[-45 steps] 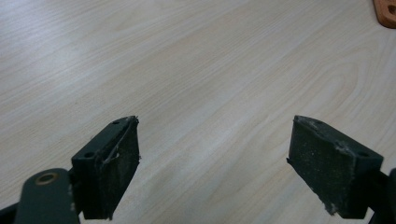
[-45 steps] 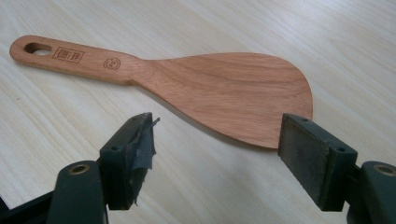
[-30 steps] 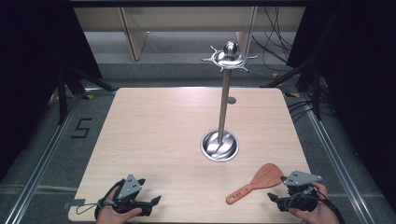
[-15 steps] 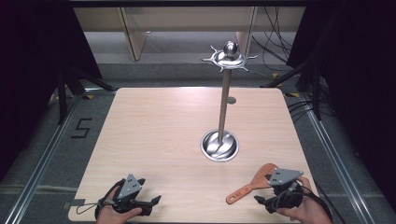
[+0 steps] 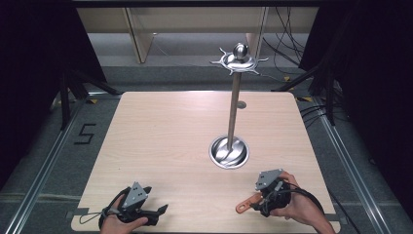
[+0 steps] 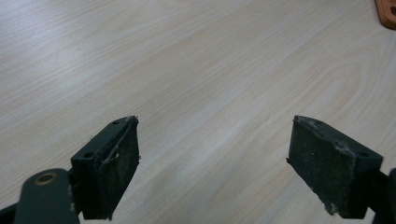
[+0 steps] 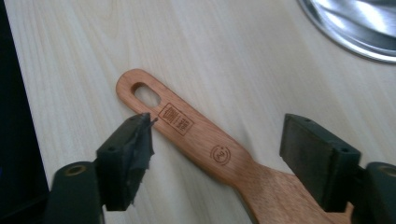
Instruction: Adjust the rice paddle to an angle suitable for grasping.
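**Right gripper spread over a wooden spatula near the front edge**

The light wood surface [image 5: 160,141] carries a steel stand [image 5: 234,109]: a round polished base right of centre, a thin upright pole, and a hooked crown with a ball on top. A small grey disc [image 5: 241,104] lies on the surface behind the pole.

At the near right, a hand holds the right gripper [image 5: 269,197] low over a wooden spatula [image 5: 248,203]. From the high view the spatula's handle end pokes out to the left of the gripper, while the blade is hidden beneath gripper and hand. In the right gripper view the spatula [image 7: 196,135] lies flat on the surface, its handle with an oval hanging hole and two burned-in marks running between the two black jaws. The jaws are spread wide, one on either side of the handle; the left jaw sits just beside the handle near the hole, though contact cannot be made out, and the right jaw stands apart from it. The rim of the stand's base [image 7: 355,28] shows at the far right corner.

At the near left, the other hand holds the left gripper [image 5: 146,214] close to the front edge. Its own view shows the left gripper [image 6: 212,163] with jaws spread wide above bare wood grain, nothing between them. A corner of the orange-brown spatula [image 6: 386,13] peeks in at the upper right.
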{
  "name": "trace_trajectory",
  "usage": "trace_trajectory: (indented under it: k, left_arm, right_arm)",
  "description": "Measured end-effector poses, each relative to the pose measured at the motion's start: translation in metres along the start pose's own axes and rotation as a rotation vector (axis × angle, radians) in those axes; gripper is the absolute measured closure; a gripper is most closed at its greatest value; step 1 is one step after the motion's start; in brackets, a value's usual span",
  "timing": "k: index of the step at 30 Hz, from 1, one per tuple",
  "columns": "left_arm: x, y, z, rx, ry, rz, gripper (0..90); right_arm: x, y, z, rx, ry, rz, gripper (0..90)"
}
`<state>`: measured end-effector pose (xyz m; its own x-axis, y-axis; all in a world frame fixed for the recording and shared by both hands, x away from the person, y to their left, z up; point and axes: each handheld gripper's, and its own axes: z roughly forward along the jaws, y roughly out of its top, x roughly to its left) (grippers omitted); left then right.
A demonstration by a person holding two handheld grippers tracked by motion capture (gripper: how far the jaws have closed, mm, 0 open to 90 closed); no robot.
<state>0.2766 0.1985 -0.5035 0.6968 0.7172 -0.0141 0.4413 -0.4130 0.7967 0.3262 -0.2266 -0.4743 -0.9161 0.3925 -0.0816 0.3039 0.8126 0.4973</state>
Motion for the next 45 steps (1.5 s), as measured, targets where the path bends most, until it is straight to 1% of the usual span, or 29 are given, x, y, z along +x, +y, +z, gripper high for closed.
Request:
trace_trajectory:
  k: [2,4,5,7,8,10,13,16,18,19,21,22,23,25,26,28,29,30,31,33,34,35,37,38,39,41,43,44,45]
  left_arm:
    - [-0.002,-0.001,0.001,0.001,0.001,-0.031,15.7]
    - [0.001,0.0,0.0,-0.003,-0.002,0.002,15.7]
    - [-0.001,0.0,0.001,-0.019,-0.002,-0.021,15.7]
    - [-0.002,-0.001,0.0,0.01,0.004,-0.019,15.7]
    - [0.0,0.0,0.0,0.007,0.006,0.015,15.7]
    - [-0.002,0.0,0.0,0.003,-0.001,-0.03,15.8]
    - [0.0,0.0,0.001,0.0,0.001,0.01,15.8]
    - [-0.002,0.0,0.001,0.003,-0.003,-0.028,15.8]
    - [0.0,0.0,0.0,0.011,0.003,0.013,15.8]
    - [-0.002,-0.001,0.0,0.007,0.0,-0.021,15.8]
    - [0.0,0.0,0.0,0.0,0.004,0.004,15.8]
    - [-0.002,-0.001,0.0,0.009,0.007,-0.023,15.8]
    - [-0.002,-0.001,0.0,0.01,0.004,-0.016,15.8]
    - [-0.001,0.0,-0.001,0.017,0.001,-0.011,15.9]
    - [0.002,0.001,-0.001,0.008,0.003,0.028,15.8]
    - [-0.001,-0.001,-0.001,0.014,0.006,-0.013,15.8]
    - [0.0,-0.001,-0.001,0.023,-0.003,0.004,15.8]
    - [-0.001,-0.001,0.0,0.011,0.001,-0.02,15.9]
    - [0.001,0.0,-0.001,0.014,-0.003,0.015,15.9]
    - [0.001,0.0,-0.001,0.013,-0.002,0.015,15.9]
    - [-0.001,-0.001,0.0,0.009,-0.001,-0.021,15.8]
    - [0.001,0.0,-0.001,0.015,-0.001,0.014,15.9]
    - [0.002,0.0,-0.001,0.011,-0.004,0.015,15.9]
    - [0.002,0.0,-0.001,0.013,0.006,0.035,15.8]
    - [-0.001,-0.001,-0.001,0.014,0.008,-0.01,15.9]
    - [-0.001,-0.002,0.0,0.006,-0.002,-0.022,15.9]
    - [0.002,0.0,-0.001,0.007,0.003,0.026,15.9]
    - [-0.001,-0.001,-0.001,0.012,0.006,-0.019,15.9]
    - [-0.001,-0.001,-0.001,0.017,-0.003,-0.009,15.9]
  right_arm:
    - [0.001,0.003,0.003,0.045,0.027,-0.032,35.4]
    - [0.001,0.006,0.006,0.067,0.041,-0.051,36.9]
    - [0.002,0.007,0.008,0.079,0.038,-0.047,38.2]
    - [0.001,0.009,0.011,0.1,0.049,-0.07,40.0]
    - [0.0,0.009,0.012,0.11,0.045,-0.069,41.0]
    - [-0.001,0.01,0.014,0.124,0.065,-0.077,41.9]
    - [-0.002,0.011,0.015,0.149,0.103,-0.097,42.3]
    - [-0.002,0.013,0.017,0.154,0.13,-0.136,42.3]
    - [-0.001,0.017,0.02,0.159,0.12,-0.162,44.8]
    - [0.0,0.018,0.019,0.174,0.125,-0.154,45.6]
    - [-0.002,0.02,0.021,0.173,0.133,-0.16,46.7]
    - [-0.002,0.021,0.021,0.183,0.133,-0.146,46.9]
    - [-0.001,0.022,0.02,0.209,0.124,-0.12,47.2]
    - [-0.004,0.024,0.022,0.198,0.128,-0.131,48.3]
    - [-0.005,0.024,0.021,0.199,0.118,-0.125,49.1]
    - [-0.004,0.026,0.02,0.23,0.108,-0.088,51.4]
    - [-0.005,0.027,0.019,0.247,0.108,-0.077,52.8]
    - [-0.006,0.028,0.02,0.256,0.104,-0.075,54.1]
    - [-0.007,0.03,0.02,0.266,0.095,-0.069,55.3]
    - [-0.009,0.031,0.021,0.272,0.097,-0.08,56.2]
    - [-0.01,0.034,0.022,0.285,0.084,-0.062,57.7]
    - [-0.011,0.035,0.023,0.286,0.09,-0.074,58.0]
    - [-0.014,0.037,0.025,0.276,0.1,-0.091,58.4]
    - [-0.014,0.038,0.025,0.3,0.081,-0.054,58.7]
    - [-0.015,0.038,0.025,0.309,0.086,-0.056,59.5]
    - [-0.019,0.037,0.024,0.35,0.065,-0.071,64.5]
    - [-0.023,0.035,0.023,0.36,0.063,-0.047,65.6]
    - [-0.023,0.034,0.024,0.348,0.064,-0.036,66.0]
    - [-0.027,0.033,0.023,0.348,0.066,-0.066,66.1]
